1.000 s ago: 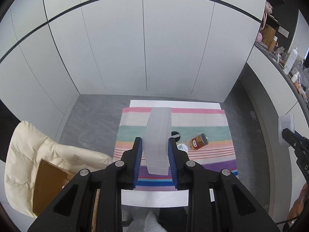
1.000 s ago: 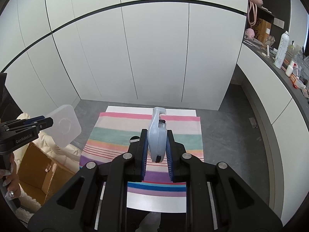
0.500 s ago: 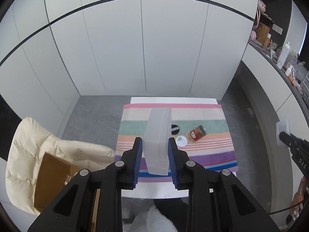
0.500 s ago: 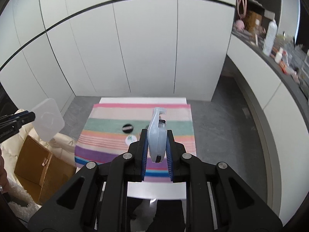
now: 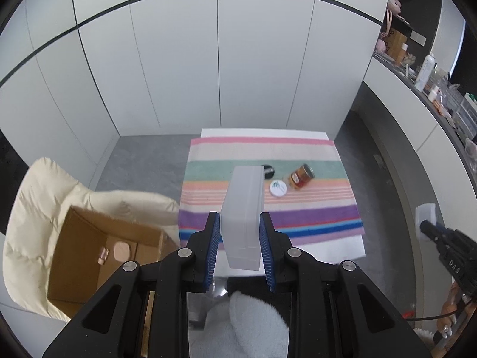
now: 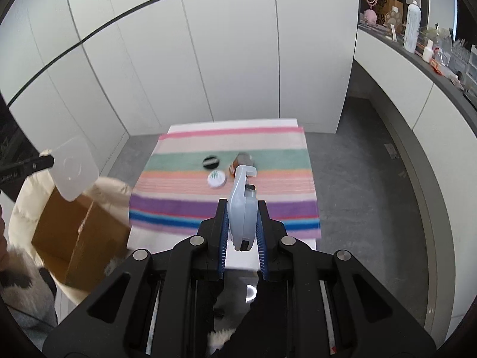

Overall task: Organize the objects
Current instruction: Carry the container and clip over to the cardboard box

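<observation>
My left gripper (image 5: 239, 240) is shut on a translucent white plastic box (image 5: 244, 214), held edge-up high above the table; the box also shows in the right wrist view (image 6: 73, 168). My right gripper (image 6: 242, 226) is shut on a pale blue plastic tool with a hooked end (image 6: 242, 205). On the striped cloth (image 5: 268, 208) lie a black round tin (image 5: 269, 170), a white round tin (image 5: 278, 188) and a small amber jar on its side (image 5: 299, 176).
An open cardboard box (image 5: 98, 250) sits on a cream padded chair (image 5: 38, 197) left of the table. White cabinet doors stand behind. A dark counter (image 6: 423, 59) with bottles runs along the right. Grey floor surrounds the table.
Both grippers have risen and pulled back from the table, which now looks smaller and farther. The cardboard box has come more into view. Both holds are unchanged.
</observation>
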A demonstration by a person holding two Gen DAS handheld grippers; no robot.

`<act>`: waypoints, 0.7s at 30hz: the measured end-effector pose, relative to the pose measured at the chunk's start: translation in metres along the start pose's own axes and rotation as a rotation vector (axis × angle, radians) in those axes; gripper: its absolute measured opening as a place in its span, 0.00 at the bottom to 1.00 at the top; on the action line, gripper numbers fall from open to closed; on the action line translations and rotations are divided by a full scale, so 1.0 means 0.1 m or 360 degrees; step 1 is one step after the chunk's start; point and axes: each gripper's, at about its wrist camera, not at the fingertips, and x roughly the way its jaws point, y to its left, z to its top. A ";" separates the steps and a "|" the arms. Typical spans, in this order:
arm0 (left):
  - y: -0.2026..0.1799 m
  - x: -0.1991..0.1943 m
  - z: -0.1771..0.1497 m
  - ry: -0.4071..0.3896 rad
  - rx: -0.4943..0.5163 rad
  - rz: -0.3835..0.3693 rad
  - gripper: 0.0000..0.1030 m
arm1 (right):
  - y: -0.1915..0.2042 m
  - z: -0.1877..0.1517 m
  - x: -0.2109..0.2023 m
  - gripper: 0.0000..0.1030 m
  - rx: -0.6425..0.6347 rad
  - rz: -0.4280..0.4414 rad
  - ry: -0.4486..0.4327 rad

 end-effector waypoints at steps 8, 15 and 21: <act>0.21 0.06 -0.53 0.0056 -0.0056 -0.0057 0.26 | -0.02 -0.66 -0.07 0.17 0.0136 0.0080 0.0096; 0.47 0.09 -0.57 0.0004 -0.0115 0.0008 0.26 | -0.06 -0.77 -0.07 0.17 0.0150 -0.0028 0.0152; 0.72 0.10 -0.62 0.0008 -0.0190 0.0021 0.26 | 0.23 -0.61 0.00 0.17 0.0049 -0.0010 0.0161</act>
